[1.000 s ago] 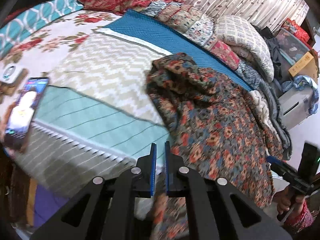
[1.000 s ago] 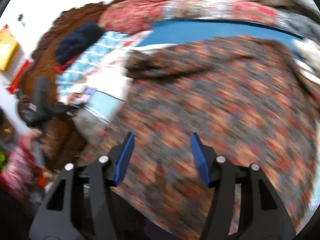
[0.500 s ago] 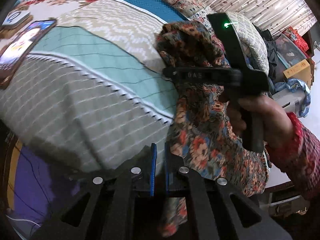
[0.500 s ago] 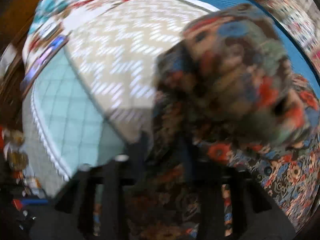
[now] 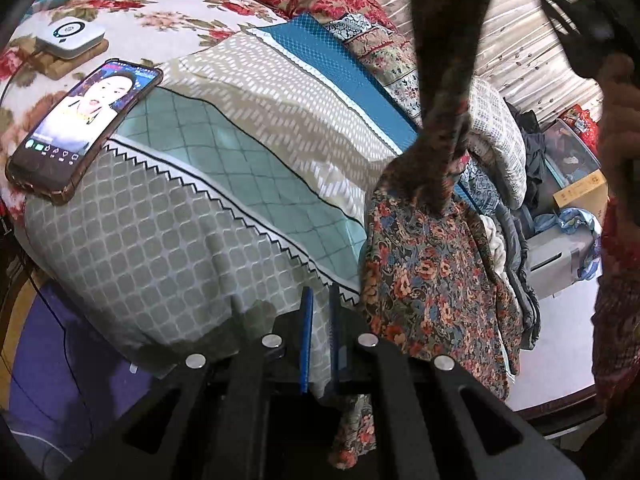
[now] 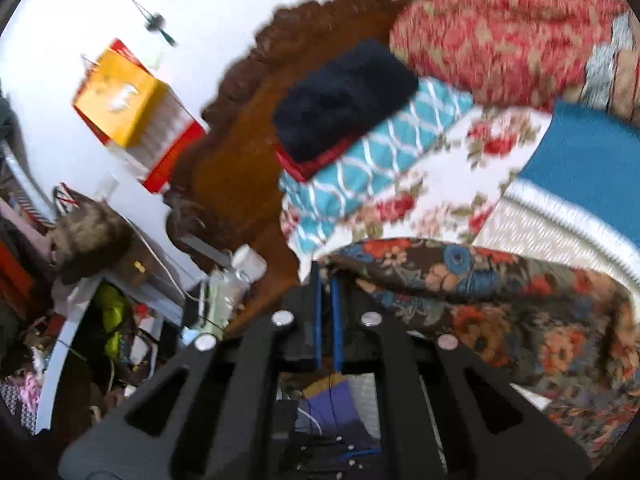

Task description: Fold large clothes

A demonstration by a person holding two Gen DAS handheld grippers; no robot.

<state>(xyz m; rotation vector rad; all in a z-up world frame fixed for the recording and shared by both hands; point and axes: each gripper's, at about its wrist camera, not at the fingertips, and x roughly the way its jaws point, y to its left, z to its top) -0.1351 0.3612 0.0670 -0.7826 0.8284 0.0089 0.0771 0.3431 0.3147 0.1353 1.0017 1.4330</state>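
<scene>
A large dark floral garment point(image 5: 436, 276) hangs over the bed's near right edge; one part of it is pulled up in a taut strip toward the top of the left wrist view. My left gripper point(image 5: 320, 300) is shut on the garment's lower edge, with cloth hanging below the jaws. My right gripper point(image 6: 326, 280) is shut on a fold of the same garment point(image 6: 500, 304), which spreads to its right.
A phone point(image 5: 84, 128) with a lit screen and a white device point(image 5: 72, 40) lie on the bed's left side. Pillows and blankets are piled along the far side. A wooden headboard point(image 6: 248, 148), a cluttered side table and an orange box point(image 6: 132, 108) stand beyond the bed.
My right gripper went from open above the garment to shut on a fold of it, and has lifted that fold. My left gripper stayed shut on the lower edge.
</scene>
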